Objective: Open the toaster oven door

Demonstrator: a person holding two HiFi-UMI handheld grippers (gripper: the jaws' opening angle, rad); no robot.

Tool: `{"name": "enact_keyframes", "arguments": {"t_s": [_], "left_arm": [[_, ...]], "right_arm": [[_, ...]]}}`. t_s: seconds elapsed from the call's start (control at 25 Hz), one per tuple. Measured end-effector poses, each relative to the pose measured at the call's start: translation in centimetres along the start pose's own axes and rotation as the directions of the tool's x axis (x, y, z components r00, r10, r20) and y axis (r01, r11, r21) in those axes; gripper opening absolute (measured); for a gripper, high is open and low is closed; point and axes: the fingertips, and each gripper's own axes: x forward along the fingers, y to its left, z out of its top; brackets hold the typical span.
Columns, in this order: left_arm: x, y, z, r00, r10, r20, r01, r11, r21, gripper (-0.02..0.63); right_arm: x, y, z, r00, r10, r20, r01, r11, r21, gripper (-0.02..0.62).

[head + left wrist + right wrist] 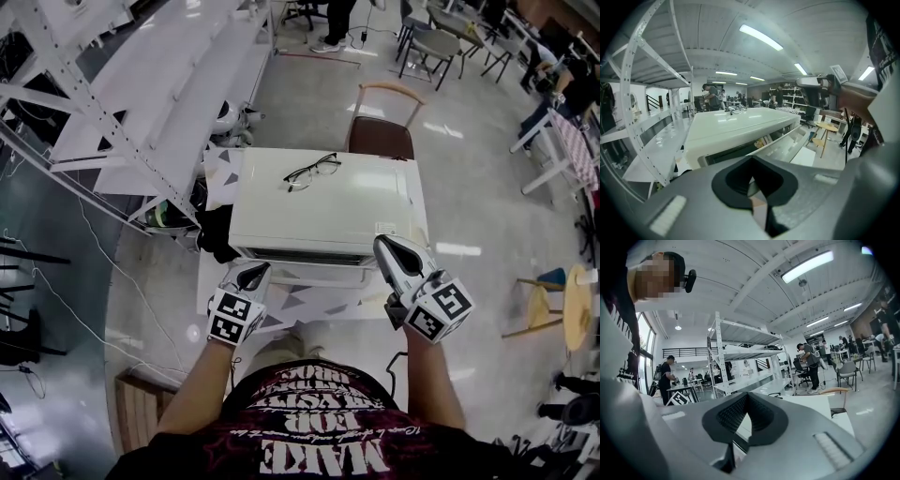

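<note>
The toaster oven [323, 202] is sitting on the white table [292, 307] right in front of the person, with a pair of glasses [311, 171] lying on top and its door [309, 274] looking like it's tilting out a bit at the front. The left gripper [255, 270] is hovering just by the door's left end, jaws pressed together on nothing. The right gripper [386, 245] is hanging at the oven's front right corner, also closed up and empty, though I'm not seeing whether it's touching.
</note>
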Motion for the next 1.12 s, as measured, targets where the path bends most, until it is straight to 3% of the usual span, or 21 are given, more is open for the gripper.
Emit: {"name": "enact_keyframes", "arguments": {"t_s": [0.32, 1.12], "left_arm": [[-0.8, -2.0, -1.7, 0.999, -0.033, 0.005, 0.033, 0.999, -0.022, 0.000], [-2.4, -4.5, -5.5, 0.996, 0.025, 0.080, -0.023, 1.000, -0.015, 0.000]], "right_arm": [[-1.9, 0.9, -0.4, 1.000, 0.001, 0.003, -0.001, 1.000, 0.001, 0.026], [-6.2, 2.7, -0.6, 1.000, -0.017, -0.004, 0.017, 0.999, -0.027, 0.026]]}}
